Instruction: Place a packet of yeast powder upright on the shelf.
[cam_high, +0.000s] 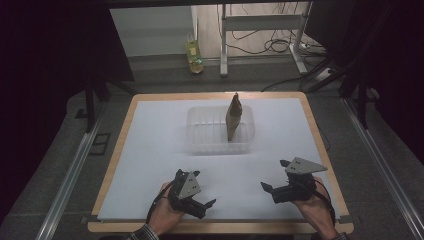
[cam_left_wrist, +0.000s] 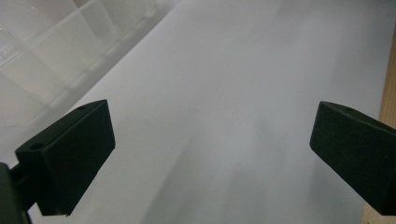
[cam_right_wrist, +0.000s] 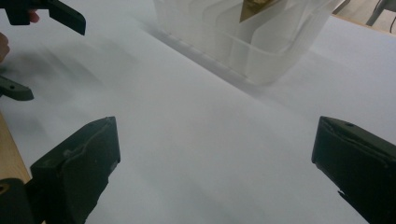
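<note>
- Near the front edge of the table (cam_high: 120, 150), in the high view, the left gripper (cam_high: 201, 198) and the right gripper (cam_high: 274, 179) are held in the person's hands, each with its jaws spread wide and nothing between them. Well ahead of both pairs of jaws, a clear plastic container (cam_high: 200, 135) is seen on the white sheet (cam_high: 150, 165), and a brown paper-wrapped cone (cam_high: 233, 117) stands upright in its right part. Both grippers are kept well apart from the container. Beyond the table, a bottle (cam_high: 194, 55) is seen on the floor.
- Between the wide-open jaws of the left gripper (cam_left_wrist: 212, 140), in the left gripper view, only white sheet (cam_left_wrist: 224, 93) is shown. The clear plastic container (cam_left_wrist: 46, 51) is seen ahead of the left-hand jaw, off to that side and apart from it. The wooden table edge (cam_left_wrist: 388, 93) is seen just beyond the right-hand jaw.
- Ahead of the released jaws of the right gripper (cam_right_wrist: 215, 154), in the right gripper view, the clear plastic container (cam_right_wrist: 219, 42) is seen at a distance, with the tip of the brown cone (cam_right_wrist: 254, 7) visible inside it. Nothing is grasped. Beyond the left-hand jaw, the open left gripper (cam_right_wrist: 37, 51) is seen farther off.
</note>
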